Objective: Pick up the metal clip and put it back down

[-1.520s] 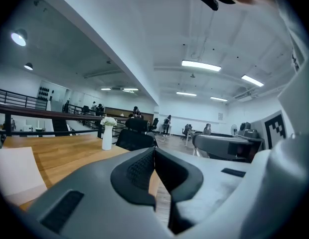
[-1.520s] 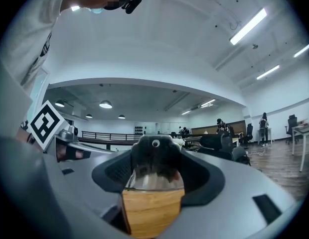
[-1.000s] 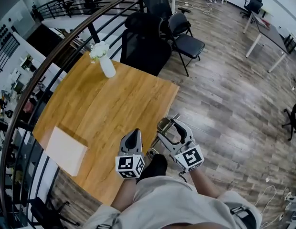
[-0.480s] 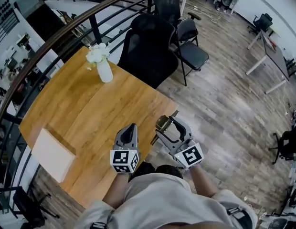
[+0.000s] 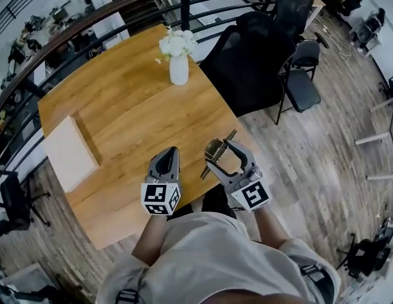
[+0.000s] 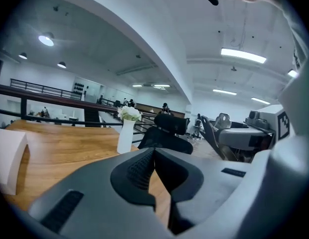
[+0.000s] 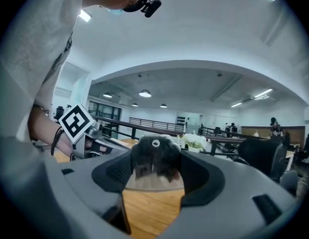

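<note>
The person has turned square to the light wooden table (image 5: 120, 113), so the right gripper (image 5: 220, 151), clamped on the dark metal clip (image 7: 153, 159), looks near set-down; the left gripper (image 5: 169, 154) is pinched together, empty.

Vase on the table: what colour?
White vase, holding white flowers. The head view shows it best.

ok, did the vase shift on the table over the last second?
No. The vase stands by the same far corner of the table as before. Only the head camera swung, so both sit elsewhere in the frame.
</note>
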A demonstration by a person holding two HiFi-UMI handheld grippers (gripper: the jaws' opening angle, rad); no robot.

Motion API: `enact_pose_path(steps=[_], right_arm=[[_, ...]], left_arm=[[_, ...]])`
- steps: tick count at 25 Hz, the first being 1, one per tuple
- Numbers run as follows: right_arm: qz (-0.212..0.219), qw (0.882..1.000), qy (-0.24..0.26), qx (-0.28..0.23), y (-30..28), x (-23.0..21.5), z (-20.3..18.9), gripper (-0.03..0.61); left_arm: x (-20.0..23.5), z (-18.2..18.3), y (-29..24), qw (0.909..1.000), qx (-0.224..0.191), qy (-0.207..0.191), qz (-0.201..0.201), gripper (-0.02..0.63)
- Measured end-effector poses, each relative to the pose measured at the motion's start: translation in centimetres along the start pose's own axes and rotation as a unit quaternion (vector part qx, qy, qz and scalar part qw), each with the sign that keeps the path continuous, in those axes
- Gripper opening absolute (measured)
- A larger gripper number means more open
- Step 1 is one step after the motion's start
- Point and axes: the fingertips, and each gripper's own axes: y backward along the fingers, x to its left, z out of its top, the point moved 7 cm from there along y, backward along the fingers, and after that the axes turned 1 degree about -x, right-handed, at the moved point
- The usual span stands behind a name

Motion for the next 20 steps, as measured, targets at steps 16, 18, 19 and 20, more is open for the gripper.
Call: enact_pose_path(steps=[16,18,19,20], right_arm=[[0.318,0.943,0.093,0.027,-9.6,-3.5,-2.6,0.290],[0.341,0.934,0.103,0.033,-10.6,-2.8,-3.0,0.290],[0.354,0.928,0.110,0.037,-11.0,-2.4,-3.2,0.290],[0.366,0.923,0.115,0.043,-11.4,-1.9,-3.4,0.290]], left_arm=[[0.4,-5.3,3.4,0.9540,-0.006,0.098,0.283,0.025],[0.4,-6.2,4.4,0.9452,-0.005,0.112,0.307,0.025],[0.3,-6.6,4.8,0.9412,-0.005,0.118,0.317,0.025],[0.3,-6.9,5.3,0.9376,-0.005,0.124,0.325,0.025]])
